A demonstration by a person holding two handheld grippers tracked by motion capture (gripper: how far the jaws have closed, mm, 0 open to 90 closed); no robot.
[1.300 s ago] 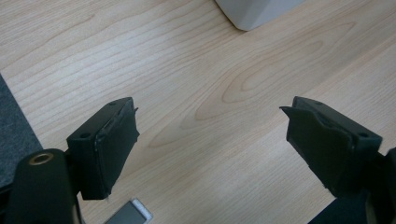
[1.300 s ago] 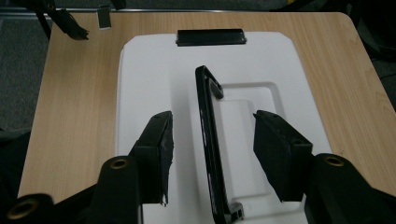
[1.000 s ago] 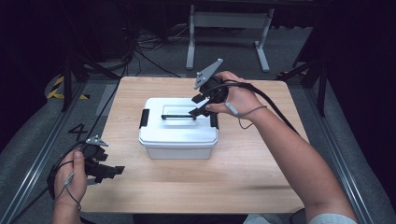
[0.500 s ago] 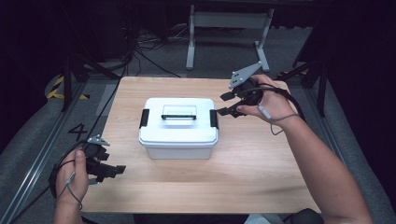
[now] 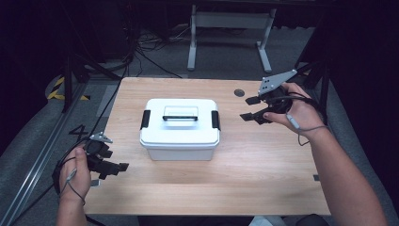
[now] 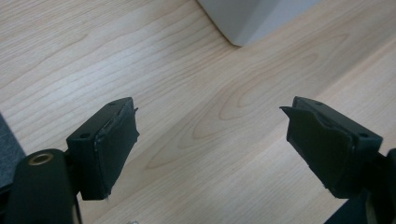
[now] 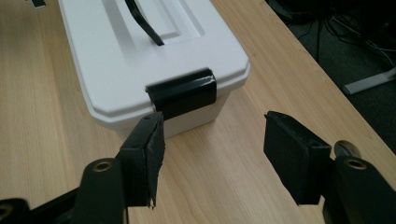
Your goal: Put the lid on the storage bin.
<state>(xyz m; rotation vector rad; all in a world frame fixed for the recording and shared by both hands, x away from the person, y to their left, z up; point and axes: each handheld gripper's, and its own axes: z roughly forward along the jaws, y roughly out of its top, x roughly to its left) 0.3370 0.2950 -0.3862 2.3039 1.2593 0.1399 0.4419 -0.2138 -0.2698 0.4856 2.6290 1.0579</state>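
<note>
A white lidded storage box (image 5: 179,129) with a black handle (image 5: 180,117) and black side latches stands shut in the middle of the wooden table (image 5: 244,174). My right gripper (image 5: 250,108) hovers open to the box's right, jaws pointed at the right latch (image 7: 183,93), a short gap away. In the right gripper view the box (image 7: 140,56) lies just beyond the right gripper (image 7: 212,156). My left gripper (image 5: 117,168) is open at the table's front left corner, apart from the box. In its own view the left gripper (image 6: 210,149) is over bare wood, with a box corner (image 6: 252,18) at the top.
A small round cable port (image 5: 239,92) sits in the table's far right part. A metal frame leg (image 5: 226,28) and cables lie on the floor beyond the table. A rail (image 5: 37,160) runs along the floor at the left.
My right gripper has drawn back from over the box's lid to the right side of the table and now faces the right latch. The left gripper has stayed put.
</note>
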